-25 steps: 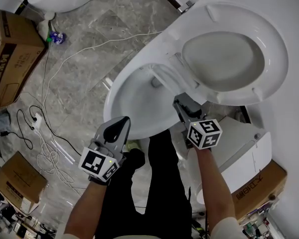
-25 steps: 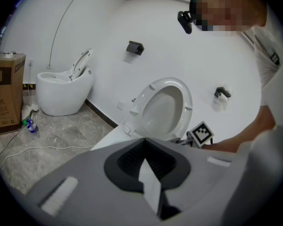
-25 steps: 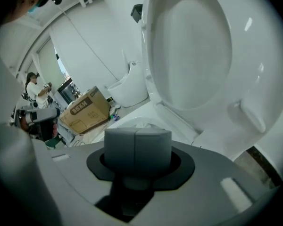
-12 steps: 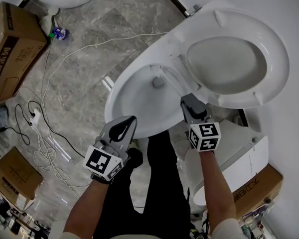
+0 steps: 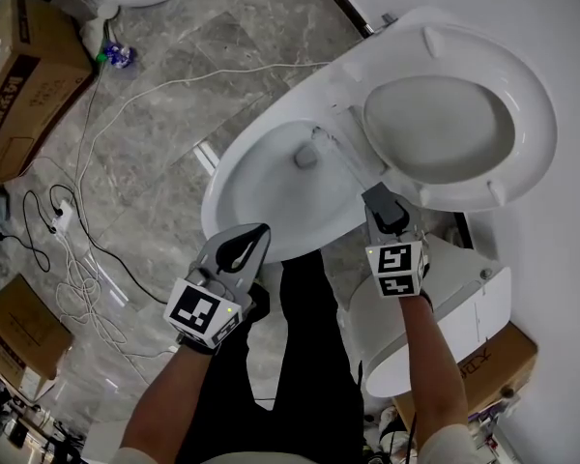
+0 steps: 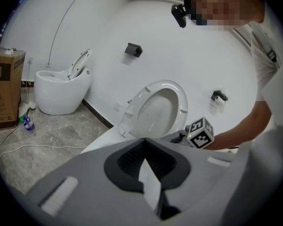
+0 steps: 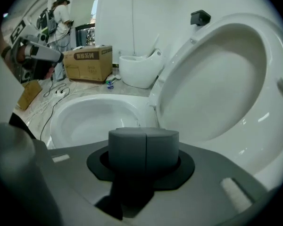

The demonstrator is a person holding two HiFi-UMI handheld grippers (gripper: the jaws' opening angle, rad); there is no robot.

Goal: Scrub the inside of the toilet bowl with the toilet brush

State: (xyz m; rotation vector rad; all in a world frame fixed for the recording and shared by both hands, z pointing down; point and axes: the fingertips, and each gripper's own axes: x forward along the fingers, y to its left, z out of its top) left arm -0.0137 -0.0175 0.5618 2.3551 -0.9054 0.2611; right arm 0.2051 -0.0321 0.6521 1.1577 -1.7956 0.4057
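Observation:
The white toilet bowl (image 5: 261,201) stands open with its lid and seat (image 5: 440,129) tipped up against the wall. My right gripper (image 5: 379,199) hovers at the bowl's right rim just under the lid; its dark pads (image 7: 145,132) press together with nothing between them. The bowl (image 7: 94,119) lies ahead and to its left. My left gripper (image 5: 254,232) is at the bowl's near rim, fingertips meeting, nothing held. In the left gripper view its jaws (image 6: 142,140) point toward the lid (image 6: 158,112). I cannot pick out a toilet brush in any view.
A white bin (image 5: 435,317) and a cardboard box (image 5: 478,365) stand to the right of my legs (image 5: 300,356). More boxes (image 5: 24,85) and loose cables (image 5: 77,249) lie on the marble floor at left. A second toilet (image 6: 61,86) stands by the far wall.
My right gripper has slid to the right along the rim, away from the bowl's middle. My left gripper has stayed near the front rim.

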